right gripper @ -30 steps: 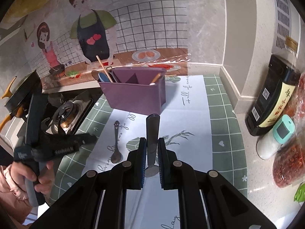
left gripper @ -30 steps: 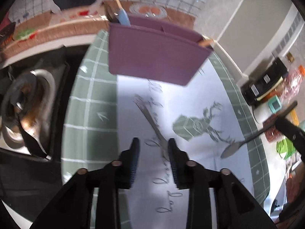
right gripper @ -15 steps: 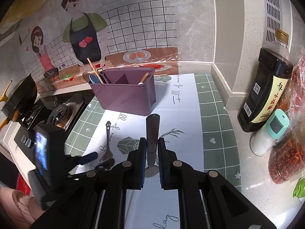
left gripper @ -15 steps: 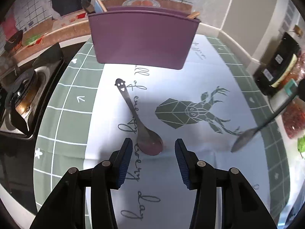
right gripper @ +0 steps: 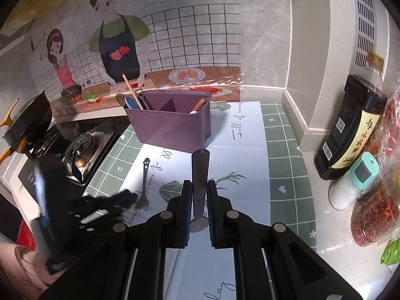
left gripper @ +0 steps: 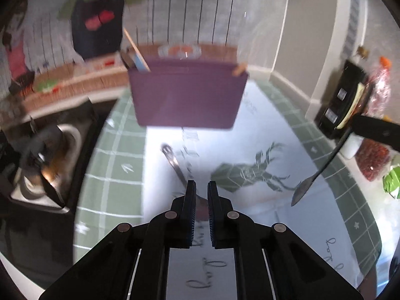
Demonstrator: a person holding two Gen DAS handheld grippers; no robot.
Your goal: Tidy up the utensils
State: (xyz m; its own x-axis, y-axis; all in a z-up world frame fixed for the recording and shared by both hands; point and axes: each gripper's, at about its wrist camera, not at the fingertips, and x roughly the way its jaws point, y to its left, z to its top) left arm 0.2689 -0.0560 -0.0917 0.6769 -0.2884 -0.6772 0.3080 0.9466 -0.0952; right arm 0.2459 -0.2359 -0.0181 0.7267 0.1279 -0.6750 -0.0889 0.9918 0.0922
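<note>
Spoons are gripped in both tools above a green-and-white printed mat (right gripper: 282, 155) on the counter. In the left wrist view, the left gripper (left gripper: 200, 187) is seen at lower centre with its jaws closing; the bowl of a small metal spoon (left gripper: 175, 162) sits between the blue pads, and its handle runs up and left across the mat toward the purple utensil holder (left gripper: 187, 97), which stands at upper centre and is blurred. Whether the pads already press on the bowl cannot be told with certainty, though they appear to pinch it. In the right wrist view, the right gripper (right gripper: 200, 187) is pressed together on a dark-handled spoon (right gripper: 200, 167), whose handle points up the frame toward the holder (right gripper: 170, 127). The same spoon is seen at the right edge of the left view, its bowl hanging over the mat. Utensils are already stood in the holder's left compartment, and one more in its right. A soy sauce bottle (right gripper: 350, 135) is placed at the right of the frame, and a gas burner (right gripper: 82, 150) at the left.
</note>
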